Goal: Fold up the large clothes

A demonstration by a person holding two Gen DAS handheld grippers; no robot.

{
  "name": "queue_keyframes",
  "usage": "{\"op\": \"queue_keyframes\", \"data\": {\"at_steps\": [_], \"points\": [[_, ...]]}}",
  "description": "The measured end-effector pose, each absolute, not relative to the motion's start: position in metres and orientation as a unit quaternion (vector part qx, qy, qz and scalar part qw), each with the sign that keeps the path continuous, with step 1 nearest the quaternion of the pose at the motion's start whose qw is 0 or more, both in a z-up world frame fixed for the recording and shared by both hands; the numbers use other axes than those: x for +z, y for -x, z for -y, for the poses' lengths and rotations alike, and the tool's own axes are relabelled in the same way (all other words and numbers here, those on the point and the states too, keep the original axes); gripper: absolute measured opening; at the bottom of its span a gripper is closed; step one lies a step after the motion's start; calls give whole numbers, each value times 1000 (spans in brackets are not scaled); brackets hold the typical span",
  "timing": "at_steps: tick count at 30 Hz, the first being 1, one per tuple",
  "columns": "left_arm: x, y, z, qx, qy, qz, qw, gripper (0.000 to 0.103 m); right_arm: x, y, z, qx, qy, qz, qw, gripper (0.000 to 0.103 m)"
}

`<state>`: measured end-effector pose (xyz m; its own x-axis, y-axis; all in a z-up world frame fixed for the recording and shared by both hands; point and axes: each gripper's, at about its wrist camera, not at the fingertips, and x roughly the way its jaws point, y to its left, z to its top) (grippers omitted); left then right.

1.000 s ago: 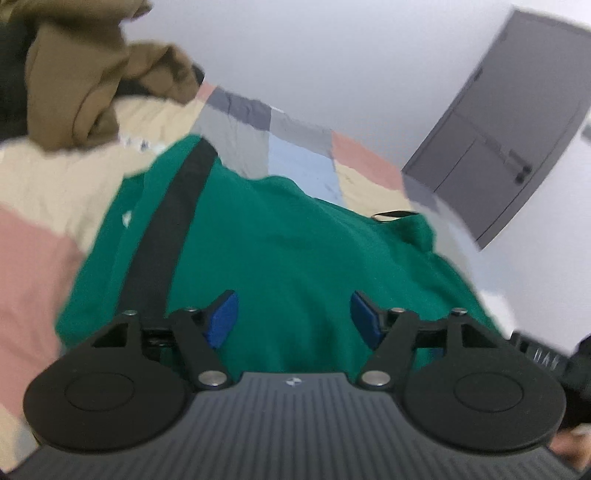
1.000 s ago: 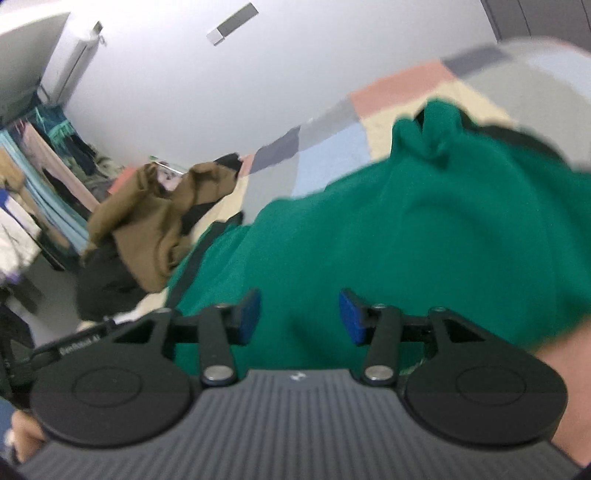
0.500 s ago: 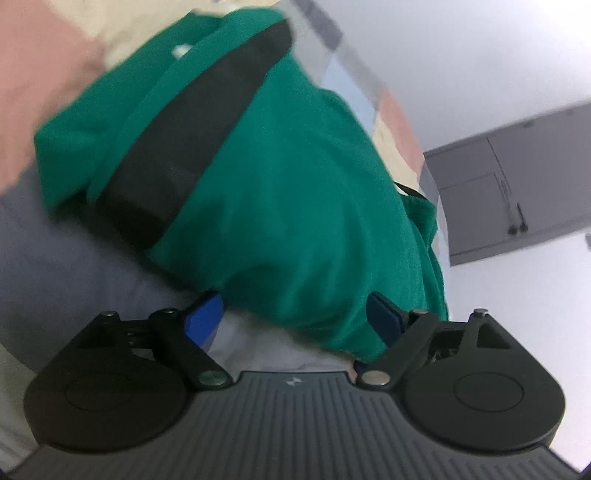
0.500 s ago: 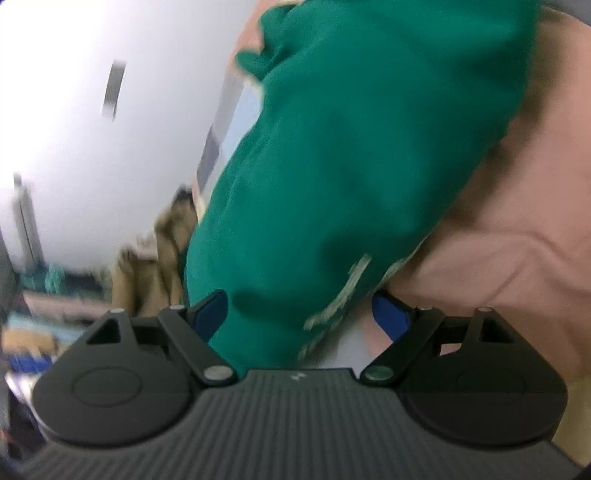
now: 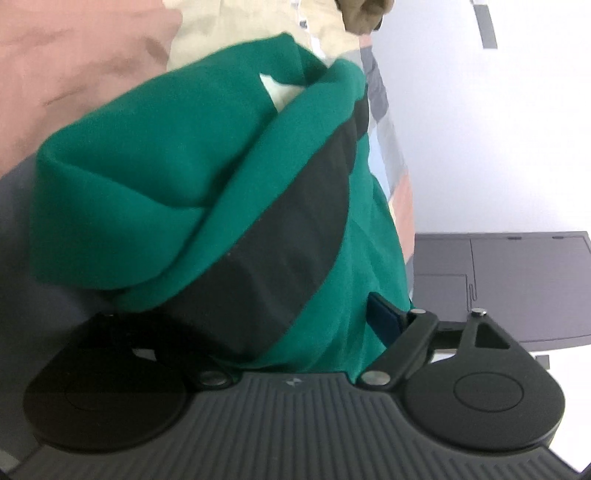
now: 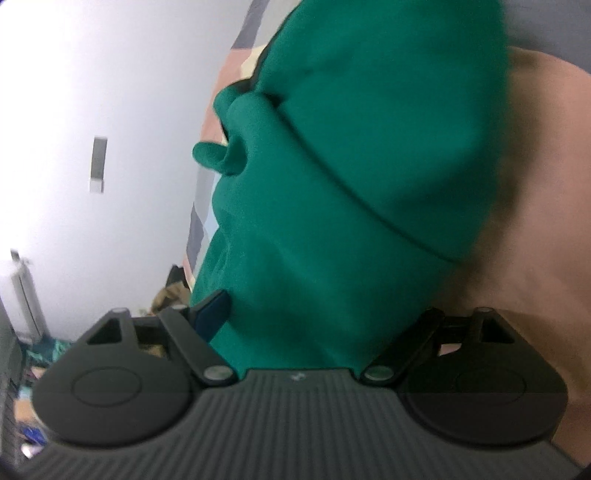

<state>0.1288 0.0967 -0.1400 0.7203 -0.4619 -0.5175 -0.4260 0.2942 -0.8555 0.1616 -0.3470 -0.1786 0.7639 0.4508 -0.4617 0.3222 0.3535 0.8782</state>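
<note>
A green garment (image 5: 155,192) with a wide black stripe (image 5: 288,251) lies folded on a patchwork bedspread (image 5: 74,66). My left gripper (image 5: 266,325) is open, its jaws wide around the garment's near edge. The right blue pad (image 5: 384,317) shows; the left one is hidden under the cloth. In the right wrist view the same garment (image 6: 351,177) fills the middle. My right gripper (image 6: 317,317) is open with the cloth between its jaws. Only its left pad (image 6: 214,314) shows.
A brown garment (image 5: 364,14) lies at the far end of the bed. A grey door (image 5: 517,284) stands in the white wall. The pink patch of the bedspread (image 6: 546,184) lies beside the green cloth. Clutter (image 6: 22,354) stands on the floor at the left.
Both grippers have rolled sideways and pushed in along the bed. The green garment's edges now lie between the jaws on both sides, and it fills more of each view.
</note>
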Motion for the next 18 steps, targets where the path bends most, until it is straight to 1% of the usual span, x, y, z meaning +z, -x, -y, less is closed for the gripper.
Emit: {"op": "queue_keyframes", "data": {"at_steps": [2, 3, 4, 6, 7, 10, 13, 18], "points": [[-134, -129, -94, -3, 567, -373, 734, 58, -174, -165, 347, 48, -537, -350, 766, 74], [-131, -127, -92, -4, 557, -369, 744, 53, -171, -165, 346, 54, -528, -347, 773, 63], [-126, -128, -91, -6, 549, -364, 752, 43, -166, -165, 343, 60, -522, -343, 779, 52], [-116, -124, -88, -10, 539, -354, 764, 34, -154, -162, 341, 71, -500, -333, 797, 42], [-112, -120, -94, -14, 530, -350, 772, 30, -148, -159, 339, 75, -486, -328, 807, 38], [-90, -110, -87, -26, 501, -343, 794, 27, -132, -148, 337, 76, -453, -316, 830, 33], [-72, -90, -87, -39, 493, -336, 801, 27, -114, -132, 337, 83, -433, -301, 846, 33], [-40, -50, -79, -38, 463, -342, 816, 27, -90, -99, 343, 105, -413, -299, 854, 33]]}}
